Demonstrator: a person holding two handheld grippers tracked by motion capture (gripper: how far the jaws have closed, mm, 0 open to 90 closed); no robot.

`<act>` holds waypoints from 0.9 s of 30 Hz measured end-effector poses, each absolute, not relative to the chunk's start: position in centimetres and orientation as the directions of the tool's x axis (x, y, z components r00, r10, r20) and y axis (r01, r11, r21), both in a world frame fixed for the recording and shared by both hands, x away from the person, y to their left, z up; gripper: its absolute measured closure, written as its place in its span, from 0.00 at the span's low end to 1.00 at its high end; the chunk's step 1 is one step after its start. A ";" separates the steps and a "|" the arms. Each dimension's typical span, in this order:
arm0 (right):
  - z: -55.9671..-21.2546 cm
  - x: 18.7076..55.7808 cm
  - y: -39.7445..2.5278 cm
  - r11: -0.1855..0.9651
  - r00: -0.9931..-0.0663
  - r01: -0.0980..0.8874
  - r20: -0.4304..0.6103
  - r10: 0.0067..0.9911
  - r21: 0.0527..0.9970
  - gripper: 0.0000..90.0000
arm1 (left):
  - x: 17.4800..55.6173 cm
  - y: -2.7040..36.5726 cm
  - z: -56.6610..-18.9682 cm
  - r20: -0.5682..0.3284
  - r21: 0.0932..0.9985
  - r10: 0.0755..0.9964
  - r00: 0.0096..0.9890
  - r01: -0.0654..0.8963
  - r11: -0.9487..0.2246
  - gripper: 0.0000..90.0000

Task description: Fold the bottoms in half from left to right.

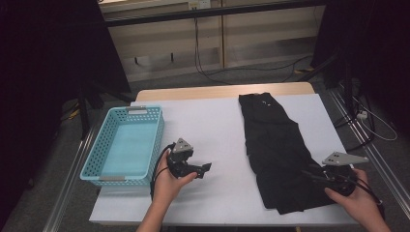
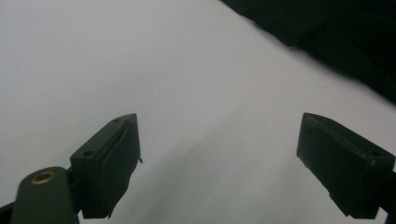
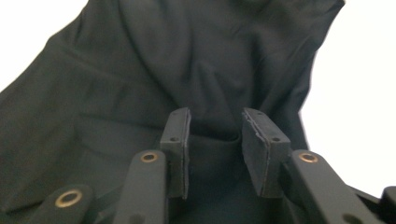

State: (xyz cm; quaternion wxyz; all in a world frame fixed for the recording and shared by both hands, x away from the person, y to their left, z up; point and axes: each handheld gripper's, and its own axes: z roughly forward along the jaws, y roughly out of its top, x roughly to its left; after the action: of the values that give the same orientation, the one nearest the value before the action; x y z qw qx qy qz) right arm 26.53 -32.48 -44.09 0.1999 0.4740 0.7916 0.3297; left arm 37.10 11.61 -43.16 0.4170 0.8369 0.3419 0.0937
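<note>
A black garment (image 1: 273,140) lies crumpled lengthwise on the right half of the white-covered table (image 1: 208,121). My right gripper (image 1: 310,174) rests at the garment's near right edge. In the right gripper view, my right gripper (image 3: 215,126) has its jaws narrowed but apart, with a raised fold of the black garment (image 3: 163,60) between them. My left gripper (image 1: 207,169) hovers over bare table left of the garment. In the left gripper view, my left gripper (image 2: 219,154) has its jaws spread wide with nothing between them, and the garment (image 2: 336,28) is at the upper right.
A light blue perforated basket (image 1: 157,133) stands empty at the table's left edge, just left of my left hand. Beyond the table are a floor with cables, dark curtains and a wooden wall. White table surface runs between basket and garment.
</note>
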 end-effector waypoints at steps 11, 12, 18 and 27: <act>-43.1 26.2 -34.9 0.382 -0.470 0.614 -0.069 0.880 0.691 1.00 | 37.3 12.0 -43.2 -0.120 0.759 0.659 0.742 0.497 -0.421 0.15; -43.0 26.2 -34.9 0.380 -0.469 0.607 -0.071 0.880 0.698 0.98 | 37.3 12.0 -43.2 -0.117 0.761 0.659 0.743 0.494 -0.421 0.15; -42.5 26.9 -32.9 0.395 -0.464 0.570 -0.114 0.878 0.721 0.72 | 37.4 12.0 -43.2 -0.118 0.758 0.659 0.743 0.496 -0.423 0.15; -42.5 31.0 -29.0 0.333 -0.429 0.542 -0.088 0.899 0.771 0.45 | 37.4 12.2 -43.3 -0.115 0.753 0.663 0.740 0.500 -0.427 0.14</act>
State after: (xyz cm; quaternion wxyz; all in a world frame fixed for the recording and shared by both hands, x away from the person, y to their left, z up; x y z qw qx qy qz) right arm 31.04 -29.04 -42.51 0.2620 0.4658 0.7734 0.3410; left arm 37.39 12.22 -43.25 0.4076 0.8388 0.3467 0.1001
